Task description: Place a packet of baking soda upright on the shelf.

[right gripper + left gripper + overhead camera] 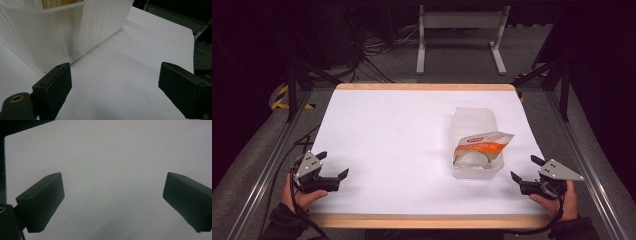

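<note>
White paper covered the counter [402, 150], and on its right half sat a clear plastic tub [476, 142], ribbed along its walls. Inside it lay an orange-and-white packet [484, 142] with a pale round lid or disc [470, 160] tucked below it at the near end. Down at the near left corner, the left claw [333, 169] rested in a hand [299, 195], jaws spread wide over bare paper. Over at the near right, the right claw [526, 169] sat just beside the tub's near corner, jaws wide apart too, nothing between them, held in the other hand [562, 202].
</note>
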Available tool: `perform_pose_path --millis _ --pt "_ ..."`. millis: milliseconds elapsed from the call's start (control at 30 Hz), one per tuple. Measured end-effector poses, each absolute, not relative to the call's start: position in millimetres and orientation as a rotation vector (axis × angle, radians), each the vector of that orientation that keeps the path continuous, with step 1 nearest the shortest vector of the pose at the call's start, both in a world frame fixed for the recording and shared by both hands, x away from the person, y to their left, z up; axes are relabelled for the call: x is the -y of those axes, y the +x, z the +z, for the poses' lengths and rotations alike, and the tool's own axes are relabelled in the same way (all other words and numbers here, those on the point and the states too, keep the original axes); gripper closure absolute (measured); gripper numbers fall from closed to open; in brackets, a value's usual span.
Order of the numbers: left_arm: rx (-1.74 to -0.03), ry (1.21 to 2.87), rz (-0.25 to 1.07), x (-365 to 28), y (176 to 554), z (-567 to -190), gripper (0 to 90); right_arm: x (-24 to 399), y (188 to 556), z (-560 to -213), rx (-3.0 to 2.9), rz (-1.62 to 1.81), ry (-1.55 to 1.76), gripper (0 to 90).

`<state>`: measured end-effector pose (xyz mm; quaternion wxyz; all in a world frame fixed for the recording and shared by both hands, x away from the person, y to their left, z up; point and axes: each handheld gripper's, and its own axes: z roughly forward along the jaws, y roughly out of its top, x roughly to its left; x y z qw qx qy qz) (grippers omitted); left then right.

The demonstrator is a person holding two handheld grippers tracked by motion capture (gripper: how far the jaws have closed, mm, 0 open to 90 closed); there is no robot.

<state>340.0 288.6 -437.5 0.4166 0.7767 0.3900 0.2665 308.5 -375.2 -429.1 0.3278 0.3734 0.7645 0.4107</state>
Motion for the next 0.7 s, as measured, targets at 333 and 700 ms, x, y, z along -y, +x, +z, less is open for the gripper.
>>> perform_pose_path --millis 333,700 --pt "-1.044 1.876 0.660 -296.1 333.3 -442.9 6.2 379.2 309.5 -424.8 -1.975 1.120 1.003 12.2" --pt "-1.022 1.882 0.677 -287.9 330.8 -441.0 6.8 377.5 310.2 -422.1 -1.957 1.124 0.987 12.2"
